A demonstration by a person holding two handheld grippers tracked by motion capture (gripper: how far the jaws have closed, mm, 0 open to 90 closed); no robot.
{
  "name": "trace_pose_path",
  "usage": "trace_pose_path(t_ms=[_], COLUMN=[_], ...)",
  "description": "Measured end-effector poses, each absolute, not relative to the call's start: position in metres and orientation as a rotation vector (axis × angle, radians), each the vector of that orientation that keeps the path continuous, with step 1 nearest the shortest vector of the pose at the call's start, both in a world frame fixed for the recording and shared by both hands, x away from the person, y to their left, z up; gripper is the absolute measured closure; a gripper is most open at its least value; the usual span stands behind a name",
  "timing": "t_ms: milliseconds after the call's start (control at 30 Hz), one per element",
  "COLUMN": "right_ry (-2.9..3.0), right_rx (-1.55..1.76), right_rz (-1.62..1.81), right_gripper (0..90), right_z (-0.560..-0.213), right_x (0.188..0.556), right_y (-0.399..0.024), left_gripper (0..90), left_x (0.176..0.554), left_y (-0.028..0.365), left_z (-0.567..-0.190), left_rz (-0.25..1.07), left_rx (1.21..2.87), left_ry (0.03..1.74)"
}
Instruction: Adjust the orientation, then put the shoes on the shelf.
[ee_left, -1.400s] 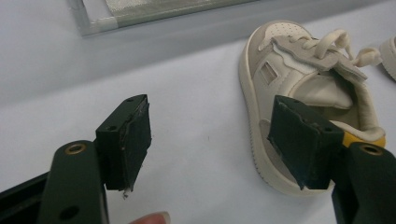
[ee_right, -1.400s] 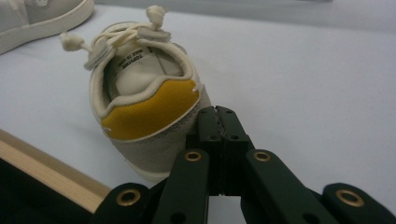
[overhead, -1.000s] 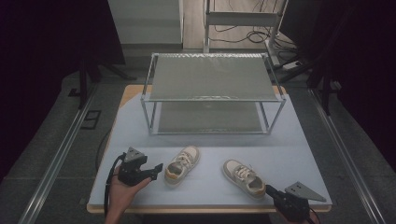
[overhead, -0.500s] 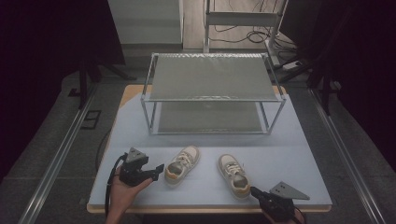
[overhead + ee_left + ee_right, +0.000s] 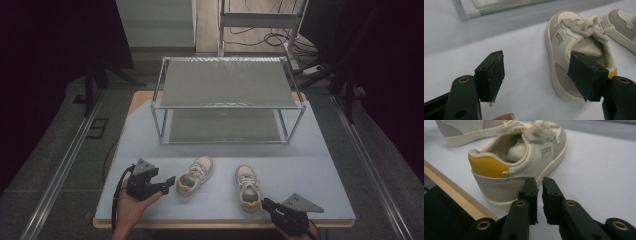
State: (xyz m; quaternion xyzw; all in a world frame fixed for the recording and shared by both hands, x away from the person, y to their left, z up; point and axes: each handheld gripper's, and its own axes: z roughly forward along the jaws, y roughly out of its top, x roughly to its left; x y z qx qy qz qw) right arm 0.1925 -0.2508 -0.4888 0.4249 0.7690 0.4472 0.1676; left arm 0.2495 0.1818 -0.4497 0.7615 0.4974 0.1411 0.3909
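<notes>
Two small shoes sit low in the high view: left shoe (image 5: 194,177) at lower centre, right shoe (image 5: 248,189) just beside your right gripper (image 5: 268,204). Its jaws have just been parting, a slim gap with nothing between them. Your left gripper (image 5: 170,181) is spread wide and empty. Open wider, then clasp the yellow heel collar (image 5: 486,166) squarely before lifting toward the rack (image 5: 227,102).

Right shoe (image 5: 247,188) — turned, nearer its mate
</notes>
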Motion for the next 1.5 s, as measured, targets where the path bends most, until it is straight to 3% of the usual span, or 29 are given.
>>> trace_pose_path(t_ms=[267, 667, 1100, 1500], right_ry=[2.055, 2.037, 2.109, 2.121], right_rx=[1.285, 1.261, 1.243, 1.29], right_rz=[1.347, 1.337, 1.263, 1.104], right_gripper=[43.5, 19.1, 12.2, 4.2], right_z=[-0.479, -0.466, -0.47, -0.493], right_x=[0.191, 0.184, 0.186, 0.215], right_y=[-0.259, -0.23, -0.194, -0.173], left_gripper=[25.6, 18.1, 16.9, 17.7], left_x=[0.244, 0.24, 0.255, 0.269], left_y=[0.172, 0.137, 0.112, 0.1], left_z=[-0.444, -0.445, -0.462, -0.479], left_rz=[0.344, 0.336, 0.339, 0.348], left_rx=[1.941, 2.012, 2.093, 2.177], left_ry=[1.232, 1.177, 1.206, 1.246])
